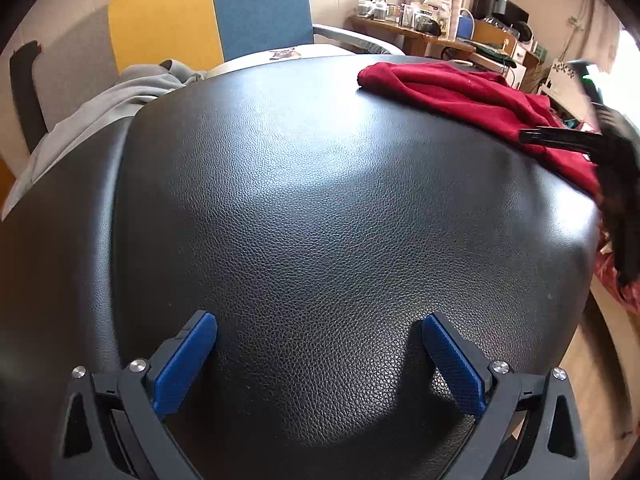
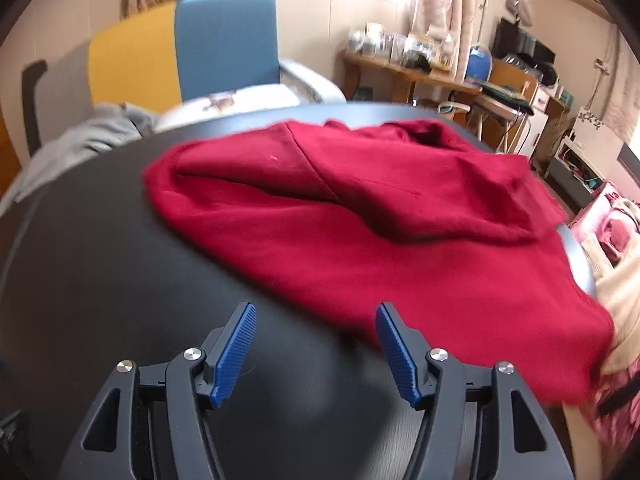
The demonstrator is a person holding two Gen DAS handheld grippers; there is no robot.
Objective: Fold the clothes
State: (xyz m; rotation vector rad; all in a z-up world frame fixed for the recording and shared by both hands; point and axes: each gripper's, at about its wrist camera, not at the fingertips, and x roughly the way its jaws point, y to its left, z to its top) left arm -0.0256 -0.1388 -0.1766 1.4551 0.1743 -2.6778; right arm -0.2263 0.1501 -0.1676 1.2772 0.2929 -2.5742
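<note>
A dark red garment (image 2: 360,216) lies crumpled on the black leather tabletop (image 1: 300,200), its lower right part hanging over the table's edge. In the left wrist view the same red garment (image 1: 460,92) sits at the far right of the table. My left gripper (image 1: 318,320) is open over bare leather, far from the cloth, nothing between its blue pads. My right gripper (image 2: 316,312) is open just short of the garment's near hem, with its right pad (image 2: 394,344) overlapping the cloth's edge in view. The right gripper shows, blurred, as a dark shape (image 1: 560,136) over the red cloth.
A grey garment (image 1: 100,104) drapes off the table's far left edge. Behind the table stands a blue and yellow chair (image 1: 224,12). A cluttered wooden desk (image 1: 424,32) stands at the back right. Pink and cream bedding (image 2: 616,264) lies beside the table on the right.
</note>
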